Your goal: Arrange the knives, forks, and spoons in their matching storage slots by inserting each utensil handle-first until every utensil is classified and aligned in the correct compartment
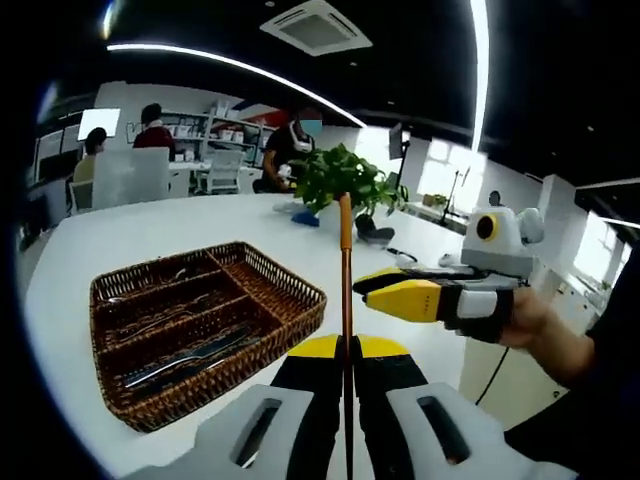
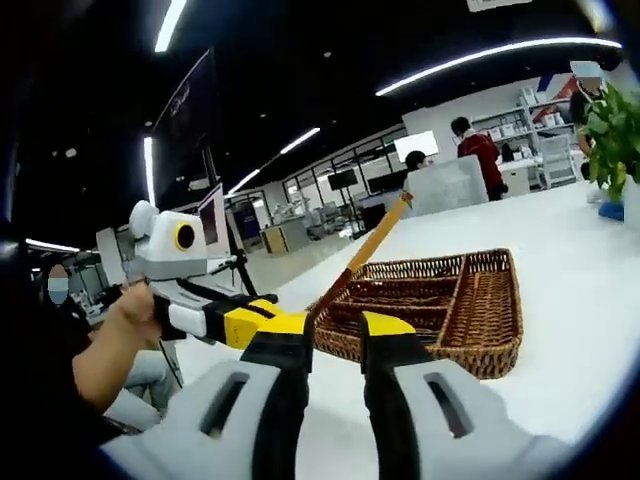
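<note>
- one utensil with an orange handle [image 1: 345, 240] stands upright, pinched between the clenched jaws of the left gripper [image 1: 347, 352].
- right gripper [image 2: 335, 330]: jaws apart, nothing held; the orange handle [image 2: 375, 238] crosses just ahead of them.
- one wicker basket [image 1: 300, 290] with several slots sits on the white table [image 1: 150, 235], left of the held utensil; dark cutlery lies in its near slots, too blurred to count.
- one potted plant [image 1: 340, 180] behind.
</note>
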Motion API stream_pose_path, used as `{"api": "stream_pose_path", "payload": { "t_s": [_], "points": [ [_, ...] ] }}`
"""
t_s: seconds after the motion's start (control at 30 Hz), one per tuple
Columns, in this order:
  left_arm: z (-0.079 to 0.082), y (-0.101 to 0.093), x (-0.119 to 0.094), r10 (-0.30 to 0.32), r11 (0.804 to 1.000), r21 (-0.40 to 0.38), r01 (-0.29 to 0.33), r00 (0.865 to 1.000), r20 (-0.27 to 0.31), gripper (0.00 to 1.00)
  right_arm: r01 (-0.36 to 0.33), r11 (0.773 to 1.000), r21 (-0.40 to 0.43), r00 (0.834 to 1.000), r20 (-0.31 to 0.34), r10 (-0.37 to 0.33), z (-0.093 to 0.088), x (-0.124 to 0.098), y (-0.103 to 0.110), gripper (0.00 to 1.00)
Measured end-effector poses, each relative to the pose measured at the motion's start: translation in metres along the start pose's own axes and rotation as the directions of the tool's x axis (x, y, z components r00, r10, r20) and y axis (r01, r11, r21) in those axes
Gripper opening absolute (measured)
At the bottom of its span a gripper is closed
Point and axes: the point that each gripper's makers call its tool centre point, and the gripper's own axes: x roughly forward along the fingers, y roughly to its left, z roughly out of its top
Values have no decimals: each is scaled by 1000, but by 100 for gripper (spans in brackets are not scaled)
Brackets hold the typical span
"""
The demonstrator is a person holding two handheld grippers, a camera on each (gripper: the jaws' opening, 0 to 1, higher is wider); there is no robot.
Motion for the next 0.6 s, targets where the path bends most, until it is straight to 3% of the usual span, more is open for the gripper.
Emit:
{"api": "stream_pose_path", "payload": {
  "t_s": [0.13,0.27,0.4,0.6],
  "points": [
    [1,-8,0,-16,1000,-24,17,999,28,3,-27,996,84,999,24,25,0,4,2,13],
    [4,-10,-2,10,1000,-7,-9,999,48,3,-57,988,145,997,61,49,3,4,7,8],
    [3,-17,0,-8,1000,11,7,999,43,3,-96,973,212,993,83,80,5,2,11,7],
    [1,-27,8,-40,999,39,39,998,37,5,-103,971,214,993,72,89,4,5,17,4]
  ]
}}
